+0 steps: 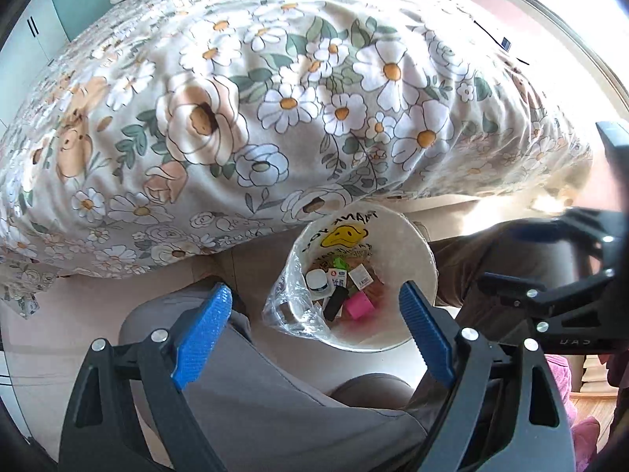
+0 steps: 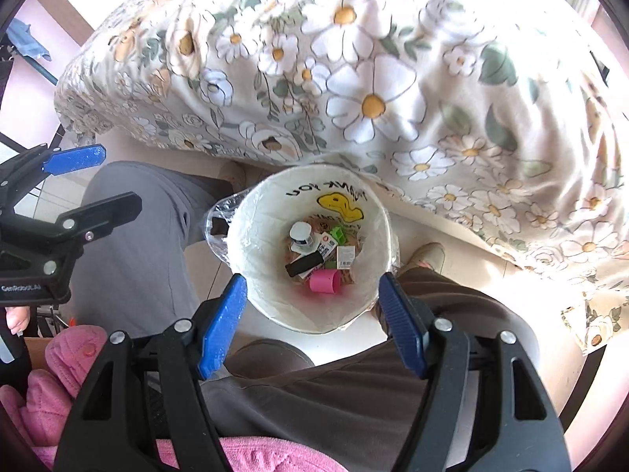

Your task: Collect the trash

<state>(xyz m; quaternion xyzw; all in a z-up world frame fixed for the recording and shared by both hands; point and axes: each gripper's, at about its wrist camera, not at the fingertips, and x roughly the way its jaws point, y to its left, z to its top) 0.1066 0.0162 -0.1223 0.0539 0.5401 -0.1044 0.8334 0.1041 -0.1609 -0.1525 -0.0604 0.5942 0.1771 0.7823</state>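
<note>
Left wrist view
- Left tongs [image 1: 314,318]: released, blue pads spread wide with nothing between them, pointing steeply down above the person's grey trouser legs [image 1: 275,393].
- Trash bin [image 1: 422,271]: a round white bin on the pale floor, between the knees and just in front of the bed's edge; a yellow smiley print and dark lettering show on its inner wall.
- Trash in the bin: a white round cap [image 1: 317,280], a black oblong piece [image 1: 335,303], a pink block [image 1: 358,305], a small green piece [image 1: 339,262] and printed white packets [image 1: 339,276] lie together on the bottom.
- Plastic bag [image 1: 293,314]: clear, crumpled over the bin's near left rim.
- Bed cover [image 1: 275,98]: floral, with white daisies, filling the upper part of the view.
- Right tongs [image 1: 550,275]: only their black frame shows at the right edge.

Right wrist view
- Right tongs [image 2: 312,310]: released, blue pads apart and empty, aimed down at the bin.
- Trash bin [image 2: 251,275]: straight below, rim near both pads but not touching them.
- Contents: white cap [image 2: 300,232], black piece [image 2: 304,264], pink piece [image 2: 325,281], green piece [image 2: 338,234], packets [image 2: 346,255].
- Plastic bag [image 2: 220,216]: bunched at the bin's left rim.
- Left tongs [image 2: 78,181]: at the left edge, pads spread, holding nothing.
- Pink quilted cloth [image 2: 47,377]: at the lower left corner.
- Bed cover [image 2: 373,78]: across the top.
</note>
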